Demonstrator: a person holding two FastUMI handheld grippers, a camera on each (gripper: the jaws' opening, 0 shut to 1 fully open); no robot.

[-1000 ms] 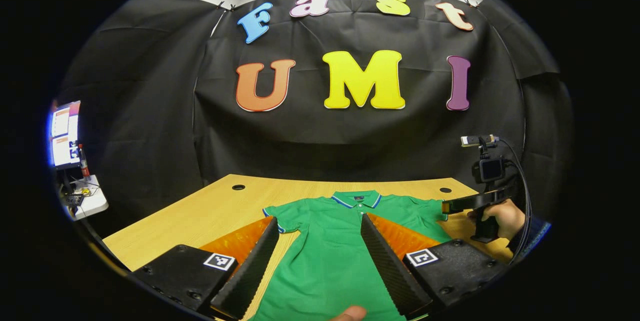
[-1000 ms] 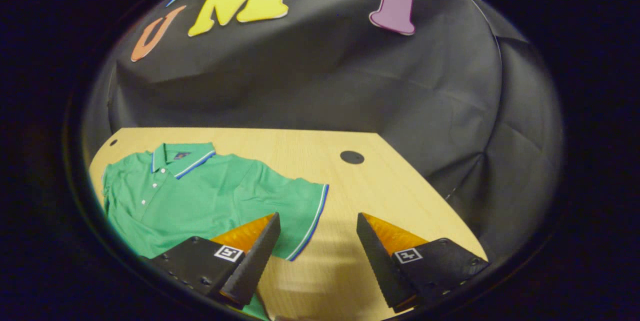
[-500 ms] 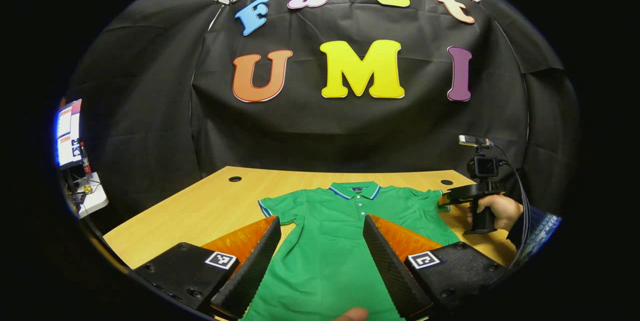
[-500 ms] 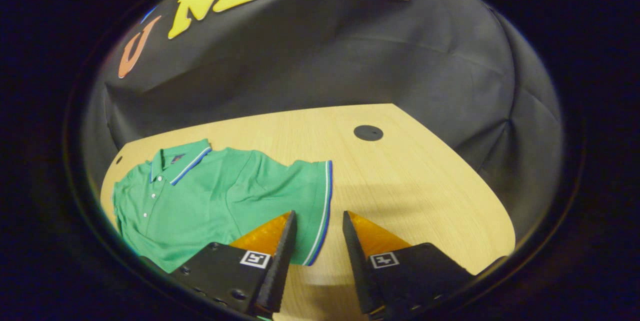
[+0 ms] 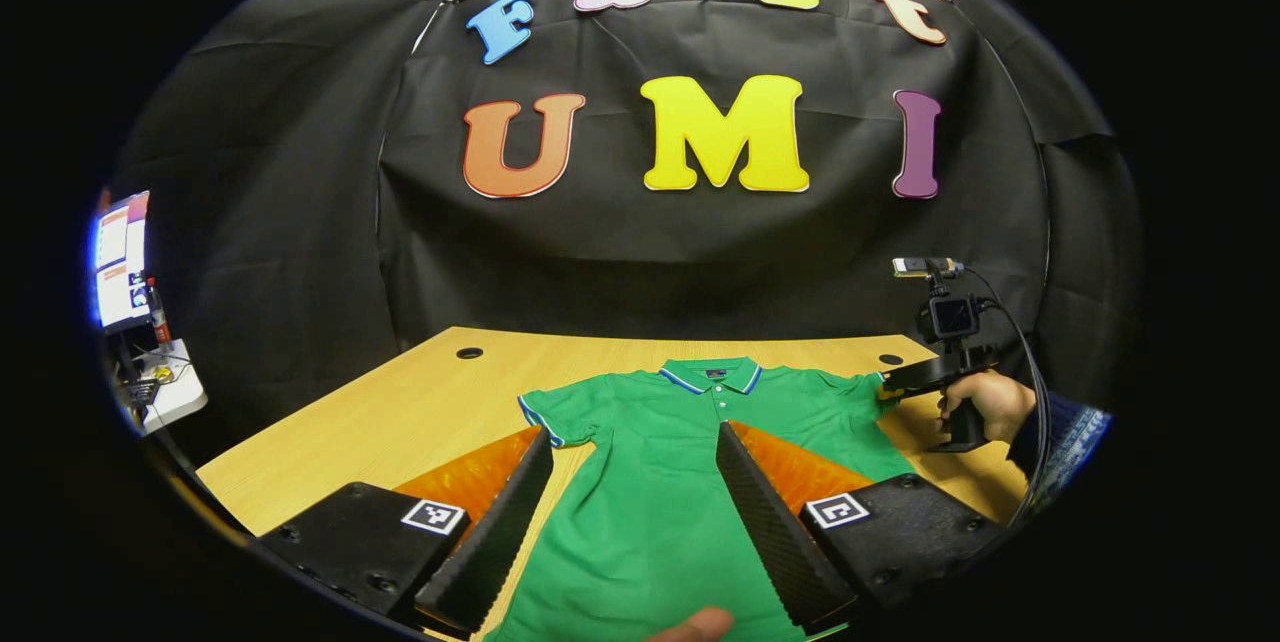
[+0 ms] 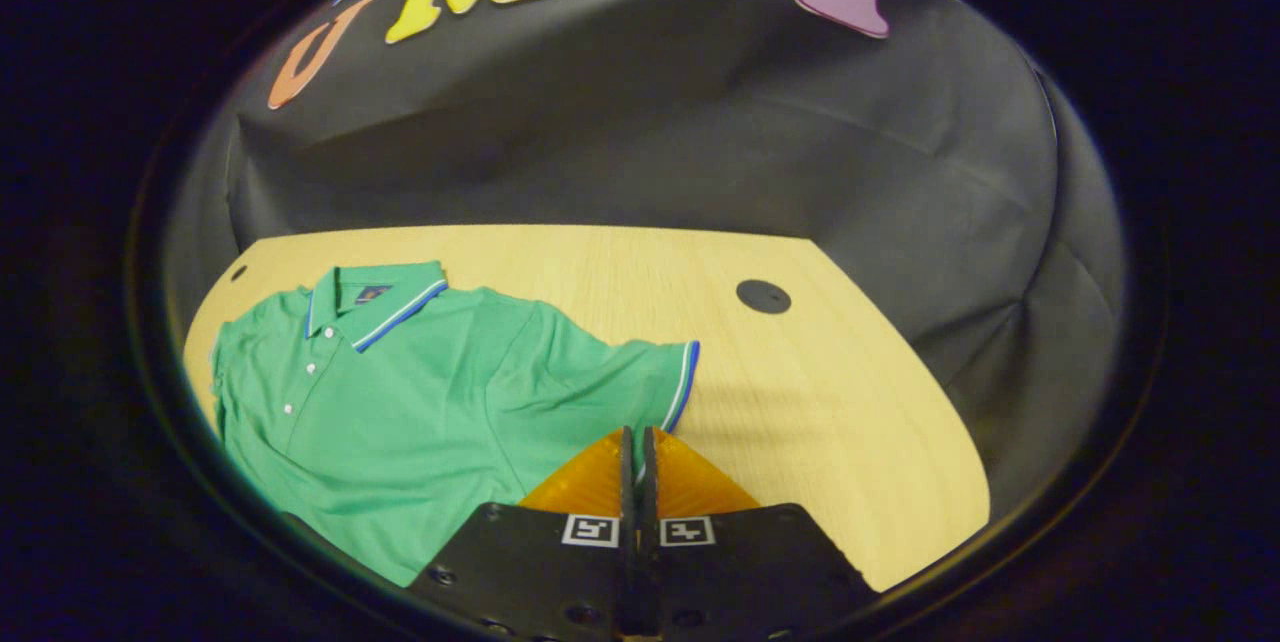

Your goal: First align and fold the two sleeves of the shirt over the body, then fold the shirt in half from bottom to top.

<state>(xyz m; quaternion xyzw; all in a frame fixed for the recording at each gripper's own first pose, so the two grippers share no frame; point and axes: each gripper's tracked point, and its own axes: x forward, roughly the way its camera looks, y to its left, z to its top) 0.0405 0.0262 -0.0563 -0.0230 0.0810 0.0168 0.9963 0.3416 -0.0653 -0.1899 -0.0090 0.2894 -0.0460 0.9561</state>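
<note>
A green polo shirt (image 5: 650,522) with a blue-striped collar (image 5: 712,377) lies flat, face up, on the wooden table (image 5: 400,412). My left gripper (image 5: 633,434) hovers open over the lower body of the shirt, its fingers wide apart with cloth showing between them. The left sleeve (image 5: 555,412) lies spread out to the side. In the right gripper view the shirt (image 6: 400,402) lies to the left, and my right gripper (image 6: 635,434) is shut on the striped cuff of the right sleeve (image 6: 640,377). The left gripper view has the right gripper (image 5: 890,387) at that sleeve's edge, held by a hand (image 5: 985,402).
Round cable holes sit at the table's back left (image 5: 469,353) and back right (image 6: 763,296). Bare table (image 6: 830,402) stretches right of the shirt. A monitor (image 5: 120,257) and a small stand are off the table's left. A fingertip (image 5: 690,627) shows at the bottom edge.
The right gripper came down on the right sleeve's cuff and went from wide open to shut on it. The left gripper has stayed open over the shirt's body, shifting only slightly.
</note>
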